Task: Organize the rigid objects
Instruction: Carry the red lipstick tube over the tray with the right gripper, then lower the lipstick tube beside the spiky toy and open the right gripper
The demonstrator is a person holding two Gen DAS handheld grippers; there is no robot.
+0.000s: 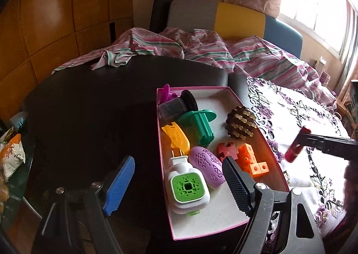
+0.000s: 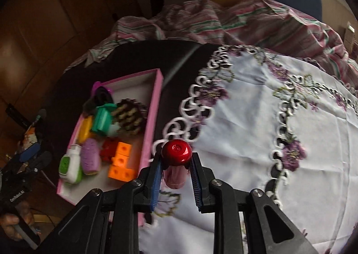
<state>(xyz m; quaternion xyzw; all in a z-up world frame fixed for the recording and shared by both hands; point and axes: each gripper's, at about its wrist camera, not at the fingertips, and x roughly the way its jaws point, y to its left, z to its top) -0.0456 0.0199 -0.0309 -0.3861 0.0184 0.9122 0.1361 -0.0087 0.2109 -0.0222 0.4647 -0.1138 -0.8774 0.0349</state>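
A pink-rimmed box [image 1: 269, 142] [image 2: 154, 106] on the dark table holds several rigid objects: a white and green plug-in device [image 1: 189, 189], a purple oval case [image 1: 207, 165], orange blocks [image 1: 251, 157], a red block [image 1: 227, 151], a teal piece [image 1: 199, 124], a yellow piece [image 1: 175, 137], a brown pegged ball [image 1: 241, 124] and a dark cup [image 1: 172, 107]. My right gripper [image 2: 176, 164] is shut on a red-capped pink bottle [image 2: 176, 153], held above the white embroidered cloth [image 2: 257, 131] just right of the box. The bottle also shows in the left wrist view [image 1: 296, 147]. My left gripper [image 1: 176, 180] is open over the box's near left end.
A striped pink blanket [image 1: 201, 50] lies crumpled behind the table. Snack bags [image 1: 11, 153] sit at the far left. Grey, yellow and blue cushions [image 1: 239, 21] stand at the back, with wooden cabinets [image 1: 56, 19] on the left.
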